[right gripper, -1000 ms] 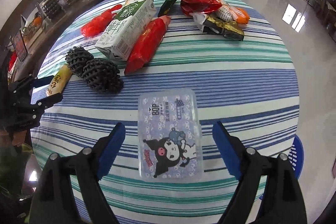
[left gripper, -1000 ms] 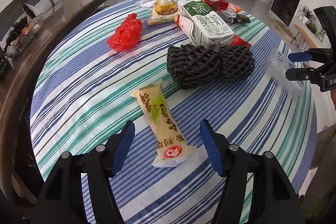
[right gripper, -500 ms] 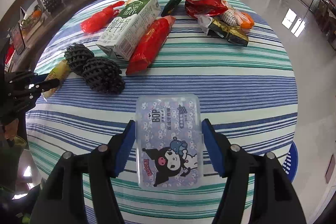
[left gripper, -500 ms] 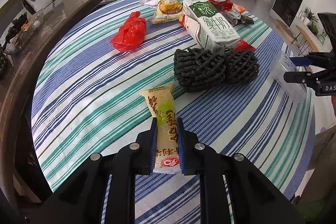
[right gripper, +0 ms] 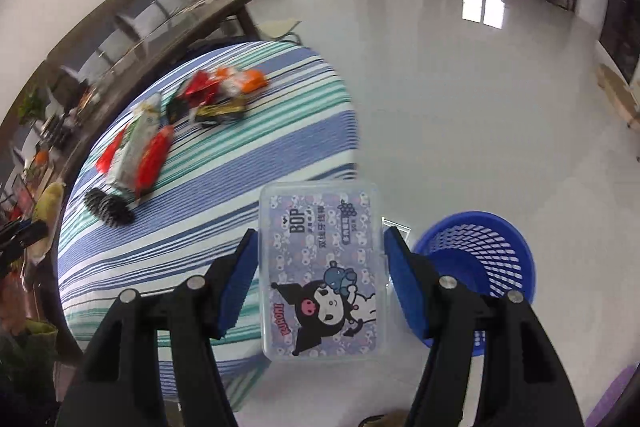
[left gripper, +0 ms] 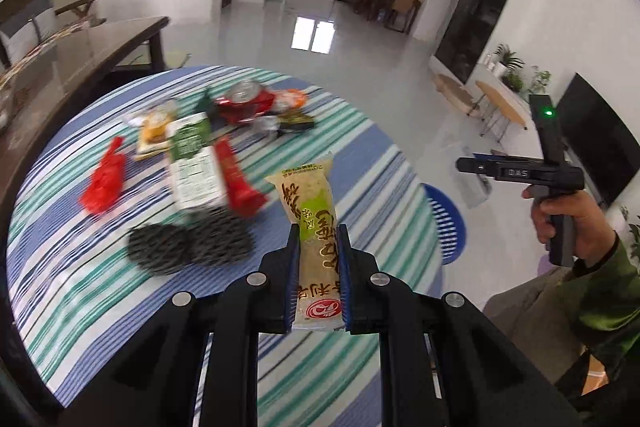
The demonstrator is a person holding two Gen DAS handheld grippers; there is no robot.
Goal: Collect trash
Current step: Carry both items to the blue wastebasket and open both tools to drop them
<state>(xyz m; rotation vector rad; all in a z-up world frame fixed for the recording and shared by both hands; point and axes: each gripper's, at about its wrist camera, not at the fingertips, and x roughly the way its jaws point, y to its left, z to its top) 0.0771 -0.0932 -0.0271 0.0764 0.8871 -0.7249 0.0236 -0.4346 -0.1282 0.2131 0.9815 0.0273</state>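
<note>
My left gripper (left gripper: pixel 319 277) is shut on a yellow snack wrapper (left gripper: pixel 313 223), held up off the striped table (left gripper: pixel 92 291). In the right wrist view my right gripper (right gripper: pixel 320 283) is shut on a clear plastic box with a cartoon label (right gripper: pixel 320 267), lifted past the table's edge. A blue mesh bin (right gripper: pixel 482 263) stands on the floor just to the right of the box. The same bin (left gripper: pixel 446 223) shows beyond the table in the left wrist view, with the right gripper (left gripper: pixel 480 167) and the hand holding it above it.
On the table lie a black foam net (left gripper: pixel 188 247), a milk carton (left gripper: pixel 192 163), red wrappers (left gripper: pixel 102 183), a crushed red can (left gripper: pixel 244 103) and more wrappers. A dark wooden bench (left gripper: pixel 80 63) runs along the left. Glossy floor spreads to the right.
Both grippers closed on their items and lifted them. The right one carried the box off the table edge toward the blue bin; the left one raised the wrapper and swung right.
</note>
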